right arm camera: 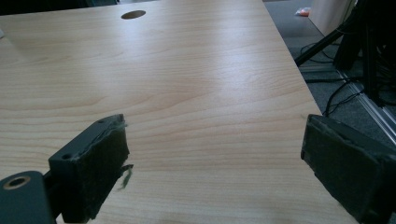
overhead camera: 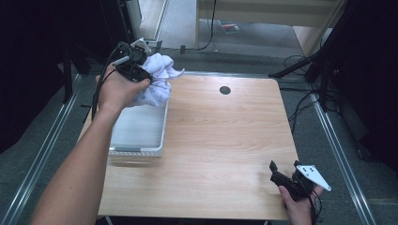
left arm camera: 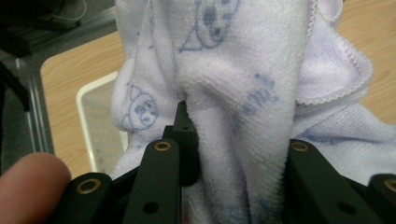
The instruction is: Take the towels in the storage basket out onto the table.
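Left gripper (overhead camera: 136,65), jaws clamped on the bunched white towel (overhead camera: 157,79) draping below them toward the tray (overhead camera: 141,149); right gripper (overhead camera: 288,176) idle, jaws wide.

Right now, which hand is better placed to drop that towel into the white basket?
Left. The left gripper already grips the white towel over the basket's far end; the right gripper waits open at the table's near right corner.

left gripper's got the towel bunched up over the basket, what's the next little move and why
Probably draw the left gripper rightward so the white towel clears the white basket and reaches the bare table. Its jaws pinch a fold, and the right gripper waits open there.
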The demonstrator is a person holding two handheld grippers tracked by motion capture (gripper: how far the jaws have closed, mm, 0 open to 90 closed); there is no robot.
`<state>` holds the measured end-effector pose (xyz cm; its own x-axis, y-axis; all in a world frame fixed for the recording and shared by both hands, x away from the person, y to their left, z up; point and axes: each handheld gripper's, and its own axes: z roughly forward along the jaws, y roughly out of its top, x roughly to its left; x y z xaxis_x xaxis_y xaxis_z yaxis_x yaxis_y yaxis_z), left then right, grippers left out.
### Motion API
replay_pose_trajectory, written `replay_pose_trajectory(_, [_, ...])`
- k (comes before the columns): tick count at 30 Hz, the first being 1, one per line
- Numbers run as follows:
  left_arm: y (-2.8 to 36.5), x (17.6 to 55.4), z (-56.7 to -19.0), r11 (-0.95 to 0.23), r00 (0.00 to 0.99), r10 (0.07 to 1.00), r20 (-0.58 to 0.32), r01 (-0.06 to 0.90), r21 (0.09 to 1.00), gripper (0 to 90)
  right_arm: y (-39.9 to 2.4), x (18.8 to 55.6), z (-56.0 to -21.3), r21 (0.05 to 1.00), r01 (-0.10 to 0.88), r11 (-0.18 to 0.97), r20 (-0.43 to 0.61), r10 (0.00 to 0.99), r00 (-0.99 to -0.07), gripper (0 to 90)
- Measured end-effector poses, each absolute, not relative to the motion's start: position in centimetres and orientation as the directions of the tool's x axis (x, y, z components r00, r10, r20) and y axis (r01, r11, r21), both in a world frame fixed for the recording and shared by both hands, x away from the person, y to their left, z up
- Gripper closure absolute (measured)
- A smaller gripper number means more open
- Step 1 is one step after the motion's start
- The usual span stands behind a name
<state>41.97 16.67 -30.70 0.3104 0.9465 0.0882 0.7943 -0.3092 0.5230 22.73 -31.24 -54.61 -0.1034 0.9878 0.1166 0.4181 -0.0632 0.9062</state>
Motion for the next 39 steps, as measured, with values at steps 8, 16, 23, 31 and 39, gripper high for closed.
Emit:
replay_pose_trajectory(8, [12.7, 42.2, -30.8, -0.338, 0.37, 0.928, 0.052, 0.772, 0.538, 70.6, -31.2, 22.7, -54.6, 0.907, 0.416, -0.062, 0.118, 0.987, -0.111, 7.4])
replay_pose_trajectory(16, [8.5, 42.5, -32.4, -0.378, 0.432, 0.902, 0.024, 0.76, 0.529, 70.6, -31.1, 22.7, -54.6, 0.908, 0.415, -0.058, 0.115, 0.987, -0.113, 7.4])
replay_pose_trajectory(23, [4.6, 42.6, -34.1, -0.397, 0.477, 0.879, -0.017, 0.75, 0.529, 70.5, -31.1, 22.7, -54.6, 0.909, 0.412, -0.059, 0.116, 0.987, -0.113, 7.4])
replay_pose_trajectory(31, [1.2, 42.7, -37.3, -0.415, 0.51, 0.858, -0.058, 0.756, 0.505, 70.4, -31.1, 22.7, -54.6, 0.911, 0.408, -0.06, 0.116, 0.987, -0.114, 7.4])
replay_pose_trajectory(39, [-1.1, 42.9, -41.2, -0.433, 0.534, 0.84, -0.093, 0.765, 0.477, 69.9, -31.1, 22.7, -54.6, 0.911, 0.407, -0.06, 0.116, 0.986, -0.116, 7.4])
